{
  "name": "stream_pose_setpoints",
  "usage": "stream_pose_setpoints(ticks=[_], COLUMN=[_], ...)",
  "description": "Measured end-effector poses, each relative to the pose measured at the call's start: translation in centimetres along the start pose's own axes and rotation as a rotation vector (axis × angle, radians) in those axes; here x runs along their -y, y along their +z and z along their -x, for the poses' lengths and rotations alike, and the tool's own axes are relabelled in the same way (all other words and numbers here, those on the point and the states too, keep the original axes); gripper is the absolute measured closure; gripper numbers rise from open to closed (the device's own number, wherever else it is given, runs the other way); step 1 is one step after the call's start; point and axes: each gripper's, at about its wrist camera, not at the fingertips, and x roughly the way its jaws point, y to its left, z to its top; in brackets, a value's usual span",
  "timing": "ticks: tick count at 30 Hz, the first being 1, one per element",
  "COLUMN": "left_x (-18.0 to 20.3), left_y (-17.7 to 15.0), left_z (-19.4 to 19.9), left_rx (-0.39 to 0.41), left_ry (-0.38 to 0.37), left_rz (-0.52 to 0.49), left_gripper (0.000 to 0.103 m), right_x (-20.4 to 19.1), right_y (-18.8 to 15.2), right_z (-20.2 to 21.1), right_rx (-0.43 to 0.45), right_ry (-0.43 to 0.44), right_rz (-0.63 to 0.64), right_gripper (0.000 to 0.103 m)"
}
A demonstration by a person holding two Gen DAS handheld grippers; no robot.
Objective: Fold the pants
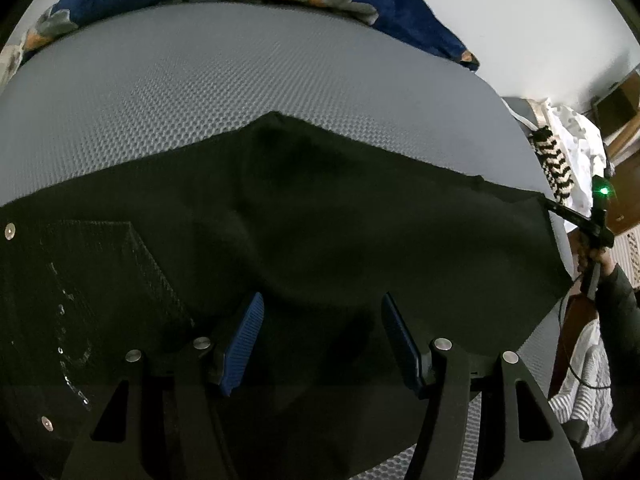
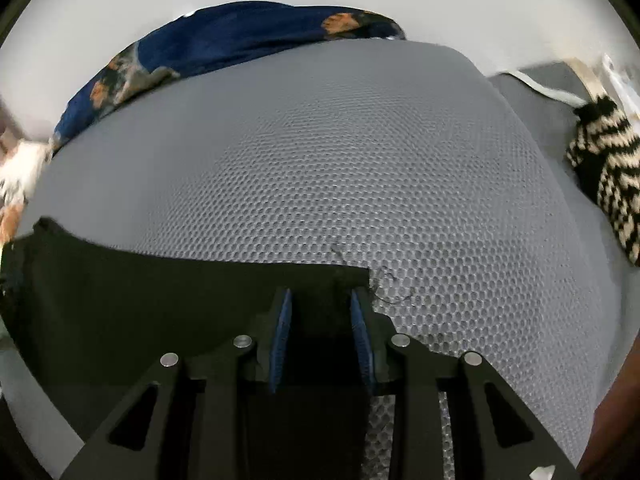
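Pants (image 1: 320, 232) are lying spread across the grey honeycomb-mesh mattress (image 1: 180, 92), black fabric, far edge running left to right across both views. Going left to right: I'm seeing snap studs and a stitched pocket patch (image 1: 100, 280) at the left end, so I'm reading that as the waist end. Left gripper (image 1: 322, 340) is hovering over the middle of the cloth, fingers spread wide, holding nothing. Soft wrinkle is showing just ahead of it. Further right, the cloth is running out to a corner where the right gripper (image 2: 322, 334) is sitting. Its blue pads (image 2: 282, 332) are narrow with the dark corner between them; I'm judging it pinched on the pants, though contact itself is hard to make out against black on black. Loose threads (image 2: 390, 288) are trailing off that corner onto the mesh.

Handling, my read: light, limp, no stiffness, so it's going to sag and drag between grip points. I'm favouring edge or corner grabs, not mid-panel. Mesh looks grippy, so I'm expecting to lift rather than slide.

Blue patterned blanket (image 2: 224, 36) is bunched at the far side, zebra-striped knit (image 2: 604, 184) off right, both well apart from the pants.
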Motion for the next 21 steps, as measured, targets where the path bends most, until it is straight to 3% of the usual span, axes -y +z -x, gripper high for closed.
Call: stream_pose_setpoints(ticks=[12, 18, 21], left_x=[0.2, 0.3, 0.5], left_y=[-0.1, -0.1, -0.2], left_z=[-0.4, -0.5, -0.6], left_rx=[-0.011, -0.005, 0.000], left_ry=[0.014, 0.011, 0.014], left_rz=[0.001, -0.004, -0.012], left_gripper=[0.039, 0.036, 0.035], right_x=[-2.3, -2.7, -2.1], right_y=[0.2, 0.4, 0.7], right_z=[1.0, 1.3, 1.0], right_rx=[0.021, -0.003, -0.021], right_ry=[-0.076, -0.010, -0.016], right_rz=[0.136, 0.151, 0.144], right_gripper=[0.072, 0.072, 0.072])
